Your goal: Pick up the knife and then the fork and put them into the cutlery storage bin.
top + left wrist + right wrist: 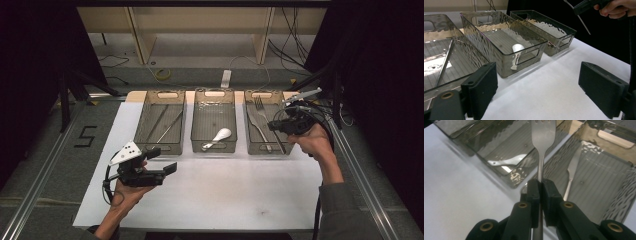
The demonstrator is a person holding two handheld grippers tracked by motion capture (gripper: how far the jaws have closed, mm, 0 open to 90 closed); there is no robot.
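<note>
Right gripper clamps a fork above, seemingly, a bin

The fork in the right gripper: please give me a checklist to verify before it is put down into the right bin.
1. Grip on the fork: the right gripper has its jaws closed on the handle. Ok.
2. Fork position: in the high view it is above the right bin. Ok.
3. Space in the right bin: one knife lies inside, with bare floor beside it. Ok.
4. Sorting: the spoon is in the middle bin, thin utensils in the left bin. Ok.
5. Left gripper: jaws open, holding nothing, over the white table, away from the right bin. Ok.
6. Fork height above the bin floor: cannot tell.
</note>
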